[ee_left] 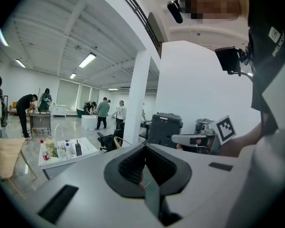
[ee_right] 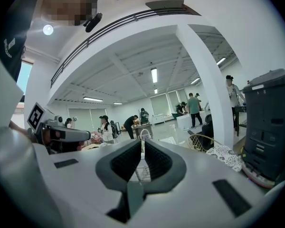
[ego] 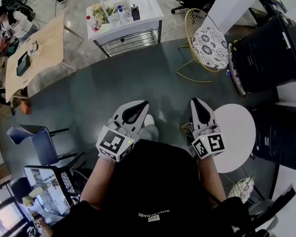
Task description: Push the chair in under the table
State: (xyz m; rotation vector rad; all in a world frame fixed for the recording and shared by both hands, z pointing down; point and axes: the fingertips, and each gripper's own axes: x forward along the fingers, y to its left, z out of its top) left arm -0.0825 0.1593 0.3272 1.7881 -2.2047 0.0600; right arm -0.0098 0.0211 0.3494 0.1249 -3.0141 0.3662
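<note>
Holding two tools out side by side above the grey floor [ego: 89, 98], the person has both empty: the left tool [ego: 139, 106] has its jaws pressed together with nothing between them, and so has the right tool [ego: 197, 103]. One round white surface [ego: 237, 132] sits just beside the right tool, its curved edge on that tool's right. One blue-grey chair [ego: 32, 139] stands off to the left. Ahead, a broad stretch of floor lies open between the tools and the far furniture. Beyond it, one gold wire chair [ego: 207, 46] with a patterned cushion stands well apart from the round surface, not under it, with one black cabinet [ego: 269, 53] near on its right. One white cart [ego: 126, 16] carrying bottles stands left of that chair, a gap between them, and one long wooden surface [ego: 37, 48] lies farther left.
</note>
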